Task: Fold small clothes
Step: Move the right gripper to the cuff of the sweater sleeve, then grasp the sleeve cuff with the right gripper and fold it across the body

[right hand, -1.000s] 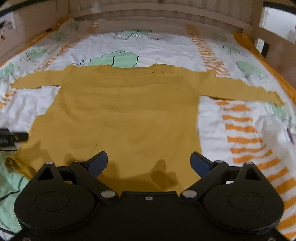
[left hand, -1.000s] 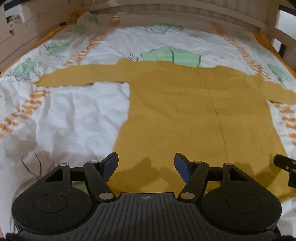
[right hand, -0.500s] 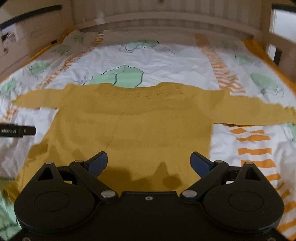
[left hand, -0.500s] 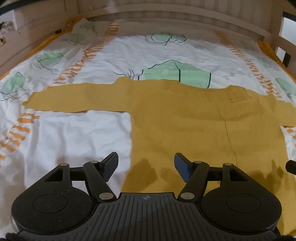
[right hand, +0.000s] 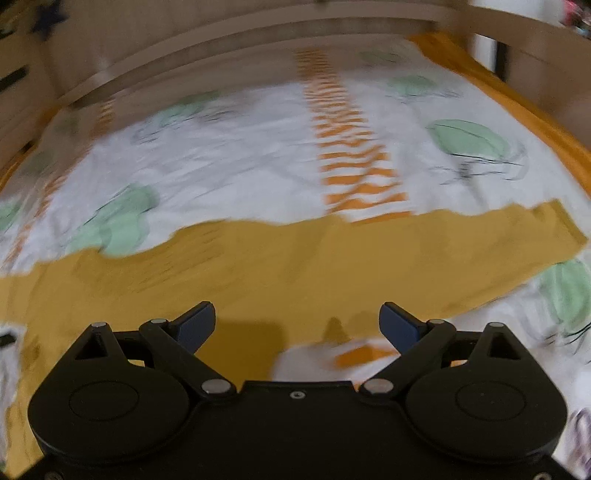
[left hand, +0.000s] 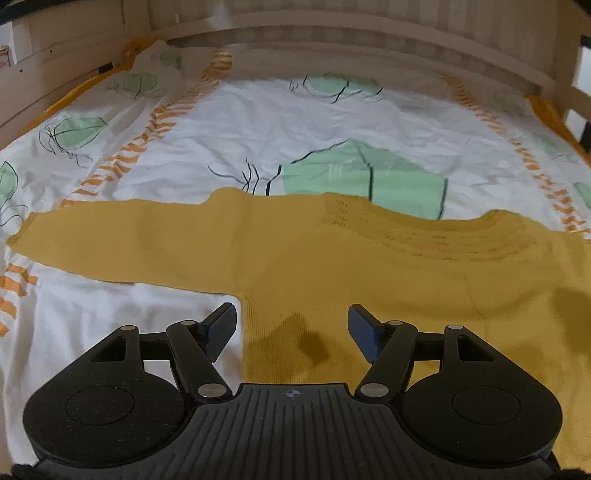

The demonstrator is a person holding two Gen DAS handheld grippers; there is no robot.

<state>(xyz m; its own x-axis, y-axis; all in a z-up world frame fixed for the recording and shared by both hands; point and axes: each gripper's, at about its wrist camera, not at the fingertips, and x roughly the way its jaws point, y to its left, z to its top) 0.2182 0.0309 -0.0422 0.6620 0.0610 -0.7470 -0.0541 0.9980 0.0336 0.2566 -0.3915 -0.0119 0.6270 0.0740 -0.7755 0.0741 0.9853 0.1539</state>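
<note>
Sweater (left hand: 369, 273) flat on the bedsheet (left hand: 314, 125), sleeves spread | left gripper (left hand: 291, 328) and right gripper (right hand: 297, 325) both gaping, holding nothing — we hover near the armpits | risk: we pinch sheet along with knit — right view blurred, aim uncertain.

A bed with a pale wooden frame (left hand: 332, 33) carries a white sheet (left hand: 258, 122) printed in green and orange; a mustard sweater (left hand: 369, 273) lies flat across the frame's middle.
</note>
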